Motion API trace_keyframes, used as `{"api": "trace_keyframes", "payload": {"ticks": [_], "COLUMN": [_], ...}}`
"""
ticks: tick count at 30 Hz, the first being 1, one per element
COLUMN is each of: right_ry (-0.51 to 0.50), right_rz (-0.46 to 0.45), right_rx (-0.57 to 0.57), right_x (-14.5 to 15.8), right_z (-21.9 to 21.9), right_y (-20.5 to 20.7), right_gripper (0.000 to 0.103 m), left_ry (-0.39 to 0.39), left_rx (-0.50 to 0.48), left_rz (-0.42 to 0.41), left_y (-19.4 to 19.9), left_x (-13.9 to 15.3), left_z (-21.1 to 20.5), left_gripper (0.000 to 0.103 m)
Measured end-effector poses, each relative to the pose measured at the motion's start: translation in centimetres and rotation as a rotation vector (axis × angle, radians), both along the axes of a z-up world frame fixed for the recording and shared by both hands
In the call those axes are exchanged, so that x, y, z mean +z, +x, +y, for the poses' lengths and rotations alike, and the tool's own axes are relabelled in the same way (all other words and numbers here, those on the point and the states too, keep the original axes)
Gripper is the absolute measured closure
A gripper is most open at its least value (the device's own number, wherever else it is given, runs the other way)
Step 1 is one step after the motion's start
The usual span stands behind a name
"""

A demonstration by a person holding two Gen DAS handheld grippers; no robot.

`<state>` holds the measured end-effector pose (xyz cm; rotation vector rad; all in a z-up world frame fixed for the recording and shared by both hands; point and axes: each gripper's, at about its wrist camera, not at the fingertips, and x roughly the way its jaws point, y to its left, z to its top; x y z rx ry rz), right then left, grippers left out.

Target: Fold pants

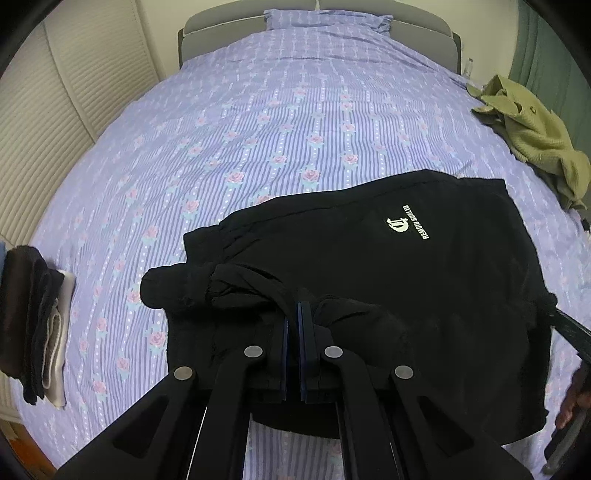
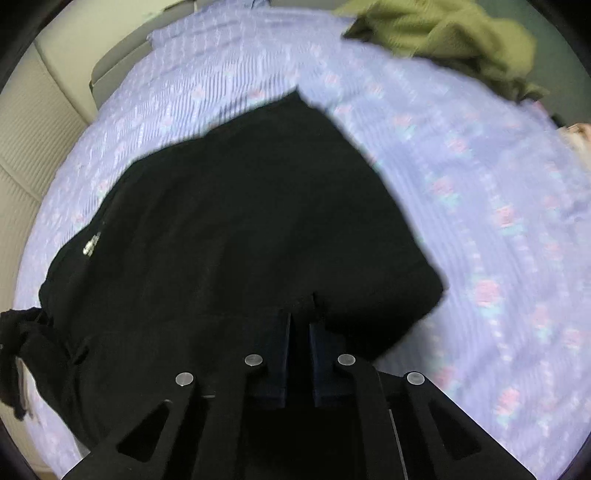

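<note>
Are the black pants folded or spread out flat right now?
Folded: the black pants lie as a compact doubled block on the bed, no separate legs showing.

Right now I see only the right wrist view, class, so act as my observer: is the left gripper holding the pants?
Observer: Yes. The left gripper is shut on a bunched edge of the black pants.
Operator: Is anything else lying on the bed on that side?
Observer: A stack of folded dark clothes sits near the bed's edge, apart from the pants.
Operator: What is at the head of the bed?
Observer: A pillow in the same floral fabric as the bedcover.
</note>
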<state>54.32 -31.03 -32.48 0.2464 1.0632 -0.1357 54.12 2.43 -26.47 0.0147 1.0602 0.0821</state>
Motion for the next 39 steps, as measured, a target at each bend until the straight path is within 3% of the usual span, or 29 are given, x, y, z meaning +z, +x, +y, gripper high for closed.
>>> {"api": "trace_keyframes", "payload": {"ticks": [8,12,14,18,25,28,30,31,32,37,38,39], "right_ry": [-0.154,-0.219,-0.264,-0.345,-0.423,-0.453,-0.477,-0.491,-0.503,-0.517,-0.527,-0.578], "right_rz": [-0.230,-0.357,-0.399,-0.404,-0.273,-0.225,-0.212,-0.208,-0.205,-0.199,-0.196,-0.200], "right_rx": [-0.096,-0.081,-0.053,0.017,0.058,0.046,0.038,0.032,0.029,0.021,0.017,0.009], "right_x": [11.1,16.4,17.6,17.2,11.5,9.7,9.3,9.1,9.0,9.4,9.5,10.0], "right_z": [0.2,0.5,1.1,3.2,5.7,6.4,6.6,6.8,7.0,7.5,7.9,8.7], "right_y": [-3.5,-1.3,1.1,6.9,14.7,16.5,17.1,17.1,17.2,17.3,17.3,17.0], "right_gripper": [0.095,0.095,0.095,0.095,0.095,0.095,0.095,0.095,0.095,0.094,0.083,0.053], "left_ry": [-0.088,-0.103,-0.101,-0.097,-0.124,-0.129,-0.115,-0.088,-0.066,0.066,0.095,0.120], "left_rx": [-0.010,-0.019,-0.015,0.007,-0.029,-0.059,-0.094,-0.113,-0.139,-0.297,-0.327,-0.353], "left_rz": [-0.061,-0.090,-0.094,-0.074,0.049,0.110,0.109,0.095,0.078,0.017,0.005,-0.009], "left_y": [-1.9,-0.9,0.8,4.8,9.9,11.4,11.9,12.0,12.2,13.0,13.0,13.0], "left_x": [4.2,5.5,5.6,4.7,-0.1,-1.2,-0.7,-0.1,0.7,3.7,3.9,4.0], "left_z": [0.5,0.6,1.0,2.2,3.6,4.2,4.5,4.5,4.6,4.7,4.9,5.2], "left_gripper": [0.097,0.097,0.097,0.097,0.091,0.074,0.048,0.020,0.012,0.012,0.012,0.012]}}
